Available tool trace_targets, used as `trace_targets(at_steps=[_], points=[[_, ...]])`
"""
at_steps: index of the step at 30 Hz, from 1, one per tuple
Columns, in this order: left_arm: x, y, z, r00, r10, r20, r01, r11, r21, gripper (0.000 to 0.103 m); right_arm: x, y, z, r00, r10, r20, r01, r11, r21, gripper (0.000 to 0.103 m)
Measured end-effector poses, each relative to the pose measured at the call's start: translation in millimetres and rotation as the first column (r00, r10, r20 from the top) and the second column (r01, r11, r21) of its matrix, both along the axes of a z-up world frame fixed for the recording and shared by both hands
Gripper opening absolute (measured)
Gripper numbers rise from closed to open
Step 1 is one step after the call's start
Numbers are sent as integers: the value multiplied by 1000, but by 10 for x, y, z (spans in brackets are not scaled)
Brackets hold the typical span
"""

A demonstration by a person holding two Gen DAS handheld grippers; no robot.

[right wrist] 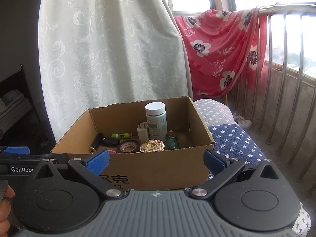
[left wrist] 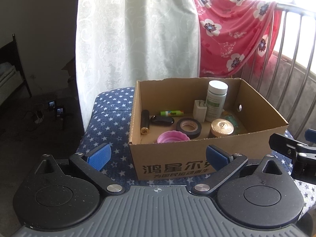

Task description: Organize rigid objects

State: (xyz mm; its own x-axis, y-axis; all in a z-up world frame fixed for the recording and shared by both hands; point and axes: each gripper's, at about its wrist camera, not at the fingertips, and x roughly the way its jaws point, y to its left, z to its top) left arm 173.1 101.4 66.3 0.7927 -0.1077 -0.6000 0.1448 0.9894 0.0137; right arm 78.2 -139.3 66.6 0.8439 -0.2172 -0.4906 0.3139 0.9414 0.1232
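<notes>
An open cardboard box (left wrist: 177, 162) (right wrist: 150, 167) stands on a star-patterned blue cushion (left wrist: 106, 116) (right wrist: 235, 140). Inside it I see a white-capped bottle (left wrist: 216, 100) (right wrist: 156, 122), a white charger plug (left wrist: 199, 110) (right wrist: 143, 133), a black tape roll (left wrist: 188, 128) (right wrist: 128, 145), a gold-lidded jar (left wrist: 222, 128) (right wrist: 152, 145), a pink cap (left wrist: 173, 137), a black tube (left wrist: 145, 124) (right wrist: 96, 142), a black key fob (left wrist: 162, 120) (right wrist: 111, 141), a green stick (left wrist: 171, 113) (right wrist: 121, 135) and a small green bottle (right wrist: 171, 141). My left gripper (left wrist: 157, 157) is open before the box's near wall, holding nothing. My right gripper (right wrist: 156, 161) is likewise open and empty.
A white curtain (left wrist: 136, 33) (right wrist: 106, 43) hangs behind the box. A red floral cloth (left wrist: 233, 33) (right wrist: 219, 47) drapes over a metal railing (left wrist: 292, 45) (right wrist: 284, 79) at the right. A white shoe (right wrist: 244, 121) lies on the floor by the railing. A hand (right wrist: 5, 207) shows at lower left.
</notes>
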Motion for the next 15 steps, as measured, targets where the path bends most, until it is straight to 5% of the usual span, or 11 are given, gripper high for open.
trace_targets(at_steps=[15], points=[[29, -115, -2, 1000, 25, 15, -25, 1000, 6, 103, 159, -104, -82, 999, 7, -48, -6, 1000, 28, 103]])
